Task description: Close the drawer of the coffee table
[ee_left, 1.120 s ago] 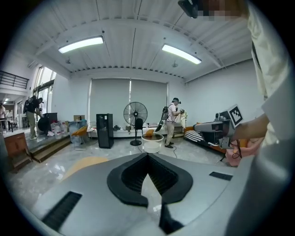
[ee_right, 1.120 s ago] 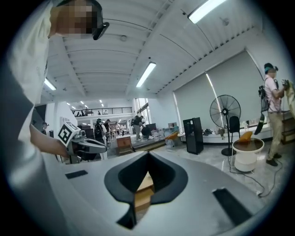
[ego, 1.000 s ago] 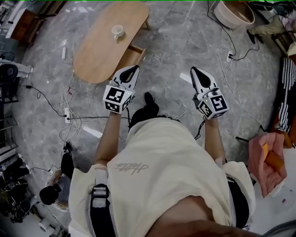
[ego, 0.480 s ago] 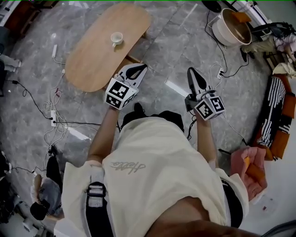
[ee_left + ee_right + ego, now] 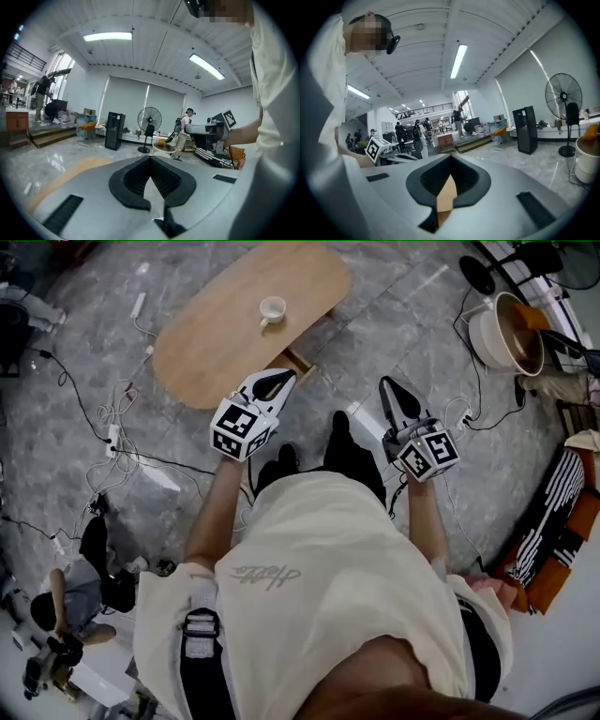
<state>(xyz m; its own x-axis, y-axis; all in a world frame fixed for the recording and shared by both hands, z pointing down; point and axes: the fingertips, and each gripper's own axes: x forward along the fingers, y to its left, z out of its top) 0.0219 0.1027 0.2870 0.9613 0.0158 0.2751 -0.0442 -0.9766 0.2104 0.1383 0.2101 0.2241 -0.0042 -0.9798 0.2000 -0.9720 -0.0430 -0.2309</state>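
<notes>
**Task object.** The oval, light-wood coffee table (image 5: 211,338) stands on the grey marble-pattern floor (image 5: 422,296) at the top of the head view. Its shallow wooden drawer (image 5: 301,360) is pulled out from the long edge of the table that faces the person and is not closed. A small white cup (image 5: 272,308) sits upright on the tabletop, well apart from the drawer.

**Left gripper.** The left gripper (image 5: 279,377) (image 5: 150,158) is held in front of the person's body. Its jaws are clenched tip to tip with nothing between them. In the head view its tip appears just beside the drawer; no contact is visible (the height above the drawer cannot be read).

**Right gripper.** The right gripper (image 5: 385,383) (image 5: 450,158) is held level with the left one, over bare floor and well apart from the table. Its jaws are likewise pressed together and hold nothing. A tan surface shows through the gap below the tips; it cannot be identified.

**Surroundings.** White and black cables (image 5: 112,427) trail across the floor left of the table. A round white tub (image 5: 487,334) stands at the upper right. The left gripper view shows a black pedestal fan (image 5: 149,123) across the room.
</notes>
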